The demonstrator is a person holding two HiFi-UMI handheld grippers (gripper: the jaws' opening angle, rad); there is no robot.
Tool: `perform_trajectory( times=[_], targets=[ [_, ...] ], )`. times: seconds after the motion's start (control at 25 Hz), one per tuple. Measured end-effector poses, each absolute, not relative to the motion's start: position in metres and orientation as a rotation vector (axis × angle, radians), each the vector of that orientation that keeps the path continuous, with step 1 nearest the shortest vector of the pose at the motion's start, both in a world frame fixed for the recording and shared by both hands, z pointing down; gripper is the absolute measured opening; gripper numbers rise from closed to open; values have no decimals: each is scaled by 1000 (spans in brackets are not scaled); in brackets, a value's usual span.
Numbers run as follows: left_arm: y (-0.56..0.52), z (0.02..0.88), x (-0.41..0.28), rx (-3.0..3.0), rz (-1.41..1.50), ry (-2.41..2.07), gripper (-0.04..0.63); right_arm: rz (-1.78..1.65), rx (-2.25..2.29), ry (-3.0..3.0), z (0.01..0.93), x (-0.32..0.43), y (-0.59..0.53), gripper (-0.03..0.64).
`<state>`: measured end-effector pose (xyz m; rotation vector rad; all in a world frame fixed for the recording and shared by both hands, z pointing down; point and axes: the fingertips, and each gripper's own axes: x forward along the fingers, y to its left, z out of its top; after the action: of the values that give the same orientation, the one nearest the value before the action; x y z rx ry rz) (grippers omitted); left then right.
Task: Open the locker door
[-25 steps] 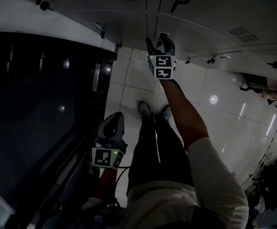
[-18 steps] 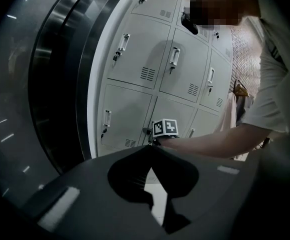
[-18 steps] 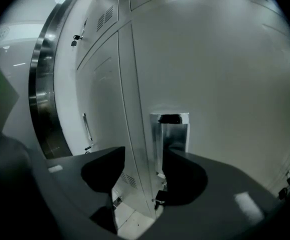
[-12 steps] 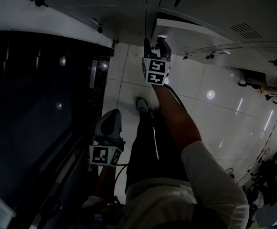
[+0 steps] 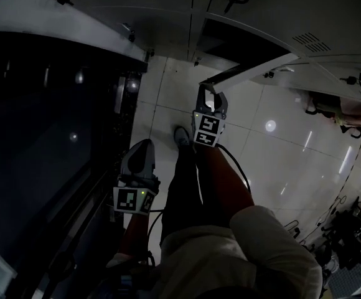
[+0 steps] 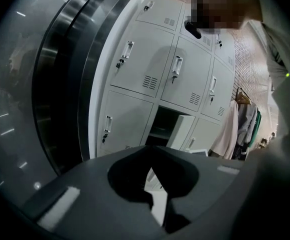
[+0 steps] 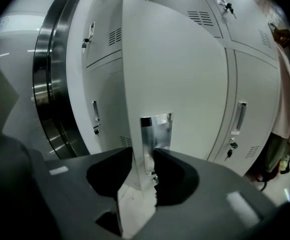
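The white locker door (image 5: 250,71) stands swung out from the bank of lockers, with its dark compartment (image 5: 243,42) showing behind it. My right gripper (image 5: 209,94) is at the door's free edge. In the right gripper view the door (image 7: 175,74) fills the middle, and its edge with the shiny metal handle plate (image 7: 157,129) runs down between the jaws of the right gripper (image 7: 144,156), which are closing on it. My left gripper (image 5: 141,149) hangs low beside the person's leg, shut and empty. From the left gripper (image 6: 152,151) the same open compartment (image 6: 161,126) is seen ahead.
Closed lockers (image 6: 145,64) with handles and keys surround the open one. A dark curved glass and metal wall (image 5: 37,136) runs along the left. Clothes (image 6: 231,131) hang at the right. Glossy floor tiles (image 5: 280,148) lie below, with the person's legs (image 5: 190,185) between the grippers.
The right gripper has drawn back toward the person and the locker door has swung out with it, uncovering the dark compartment. The left gripper has hardly moved.
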<state>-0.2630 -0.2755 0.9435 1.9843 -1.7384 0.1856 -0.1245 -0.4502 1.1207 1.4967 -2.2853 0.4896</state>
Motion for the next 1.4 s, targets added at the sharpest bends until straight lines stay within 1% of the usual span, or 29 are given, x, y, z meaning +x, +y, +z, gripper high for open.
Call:
perform_trajectory(
  times=[0.36,0.52,0.6,0.68,0.76,1.0,1.08,1.16,1.4],
  targets=[
    [-293,880,-247,2050,156,-1756,52,611,1506,-2117,1140,-47,-384,135],
    [-306,854,-239,2119,127,-1751,52,648,1553,-2049,1147,-20,-373,85],
    [-314,829,-237,2160,31,-1788,52,663,1565,-2031,1149,-7,-368,83],
    [-320,807,-236,2179,-29,-1821,52,684,1558,-2030,1149,2,-367,81],
    [-321,787,-235,2173,-27,-1847,63,706,1540,-2026,1147,8,-367,78],
    [-324,713,-228,2239,-40,-1858,64,785,1530,-2013,1128,8,-364,69],
    [-323,691,-224,2263,-29,-1847,64,805,1522,-2035,1103,4,-354,69],
    [-322,667,-218,2289,-28,-1842,64,818,1524,-2087,1059,3,-339,69],
    [-327,596,-206,2370,-39,-1826,64,654,1605,-2361,855,6,-334,30]
  ],
)
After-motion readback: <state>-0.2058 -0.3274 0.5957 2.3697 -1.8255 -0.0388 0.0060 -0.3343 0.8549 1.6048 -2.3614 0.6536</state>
